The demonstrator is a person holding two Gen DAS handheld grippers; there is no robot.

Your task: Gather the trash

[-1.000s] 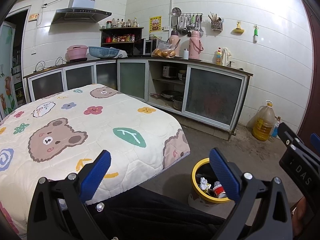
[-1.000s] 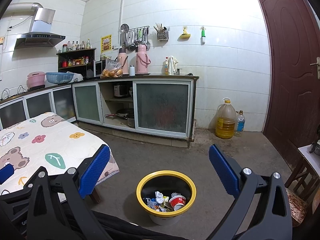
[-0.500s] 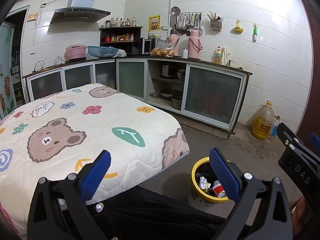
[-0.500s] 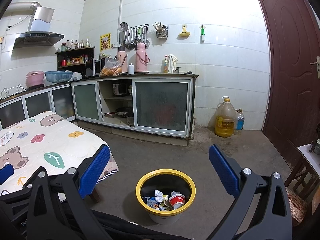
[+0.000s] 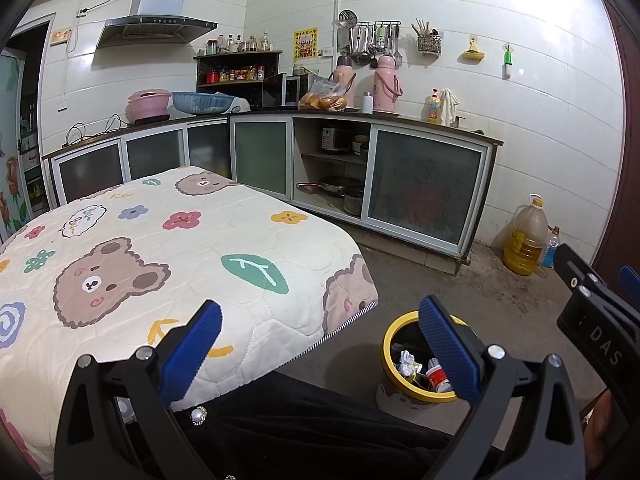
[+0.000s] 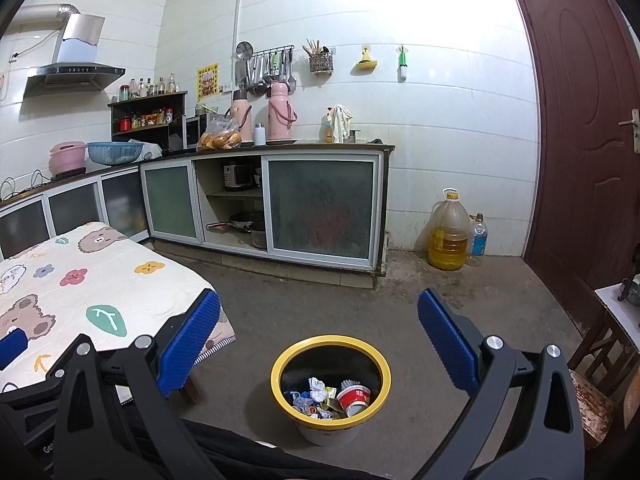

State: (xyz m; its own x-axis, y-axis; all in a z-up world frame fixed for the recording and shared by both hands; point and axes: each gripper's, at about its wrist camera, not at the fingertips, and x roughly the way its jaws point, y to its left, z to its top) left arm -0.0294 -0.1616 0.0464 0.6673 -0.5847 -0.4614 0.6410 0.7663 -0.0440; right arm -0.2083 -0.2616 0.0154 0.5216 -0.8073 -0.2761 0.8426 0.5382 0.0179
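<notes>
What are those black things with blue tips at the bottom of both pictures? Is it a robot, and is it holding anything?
No robot here. A person holds two grabber tools, one in each hand, and each tool has a camera looking out along its fingers. That is why there are two pictures: one from the left gripper, one from the right gripper. The blue tips are soft pads for pinching things. Both grippers are wide open and hold nothing. The left picture mostly shows a table under a bear-patterned cloth, with nothing lying on it. The right picture looks down at a yellow-rimmed bin on the floor, with crumpled trash and a red cup inside.
</notes>
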